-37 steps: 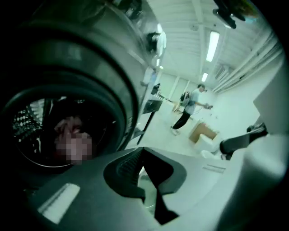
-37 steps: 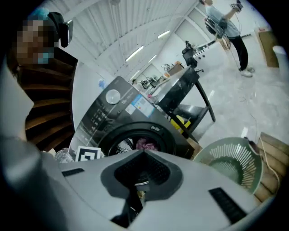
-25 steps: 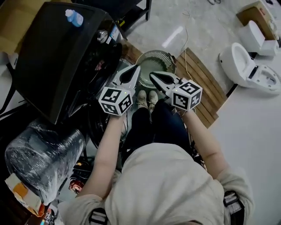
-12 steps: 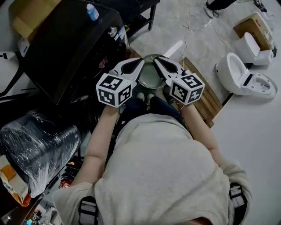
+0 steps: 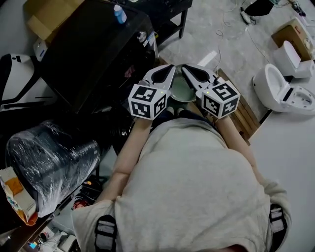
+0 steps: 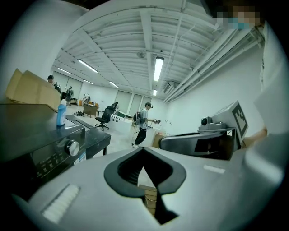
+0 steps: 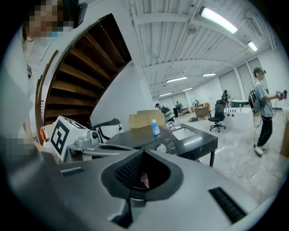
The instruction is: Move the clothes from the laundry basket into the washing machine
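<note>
Head view looks down over person's torso (image 5: 197, 187). L tool (image 5: 167, 72) + R tool (image 5: 192, 73) sit side by side in front of chest, tips nearly touching. Both w/ jaws closed, gripping nothing. Round laundry basket (image 5: 183, 91) on floor below, seen betw. tools, just right of black washing machine (image 5: 93, 49). Small blue bottle (image 5: 119, 14) atop machine. White toilet (image 5: 283, 91) at far right.

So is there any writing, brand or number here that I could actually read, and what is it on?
No legible words or numbers anywhere.
Marker cubes on the tongs: black-and-white square patterns, not lettering.
Sticker on the washing machine front: too small to read.
Blue bottle label: blurred.
</note>
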`<state>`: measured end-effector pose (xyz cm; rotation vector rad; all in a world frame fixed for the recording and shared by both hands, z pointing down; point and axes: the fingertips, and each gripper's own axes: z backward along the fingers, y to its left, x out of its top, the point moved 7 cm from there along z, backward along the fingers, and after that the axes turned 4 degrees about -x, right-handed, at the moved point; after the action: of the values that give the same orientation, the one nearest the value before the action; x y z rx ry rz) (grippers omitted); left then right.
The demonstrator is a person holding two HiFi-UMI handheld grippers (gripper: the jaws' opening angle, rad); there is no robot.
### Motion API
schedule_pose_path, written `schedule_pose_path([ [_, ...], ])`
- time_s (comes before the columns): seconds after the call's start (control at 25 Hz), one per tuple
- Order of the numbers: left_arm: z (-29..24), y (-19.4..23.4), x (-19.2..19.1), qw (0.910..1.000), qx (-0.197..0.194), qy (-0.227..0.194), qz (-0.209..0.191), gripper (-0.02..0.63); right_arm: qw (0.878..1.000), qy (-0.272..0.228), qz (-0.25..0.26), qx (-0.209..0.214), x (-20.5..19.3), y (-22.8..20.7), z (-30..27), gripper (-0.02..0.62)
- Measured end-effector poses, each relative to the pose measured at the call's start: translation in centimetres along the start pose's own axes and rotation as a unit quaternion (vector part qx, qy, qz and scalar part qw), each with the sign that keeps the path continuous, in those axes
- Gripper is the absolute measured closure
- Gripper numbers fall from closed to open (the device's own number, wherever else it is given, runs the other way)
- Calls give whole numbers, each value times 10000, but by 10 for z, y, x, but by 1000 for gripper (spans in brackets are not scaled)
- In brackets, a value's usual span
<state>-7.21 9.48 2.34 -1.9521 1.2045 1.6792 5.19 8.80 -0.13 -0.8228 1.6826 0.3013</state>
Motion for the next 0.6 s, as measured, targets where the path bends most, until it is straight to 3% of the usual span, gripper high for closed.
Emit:
schedule_pose_path([
  [0.28, -7, 0, -11, 9990, 273, 318, 133, 597, 9999, 91, 14, -86, -4, -5, -1, 586],
  [0.6, -9, -6, -12, 9991, 249, 299, 158, 597, 9998, 101, -36, -170, -8, -11, 7, 586],
])
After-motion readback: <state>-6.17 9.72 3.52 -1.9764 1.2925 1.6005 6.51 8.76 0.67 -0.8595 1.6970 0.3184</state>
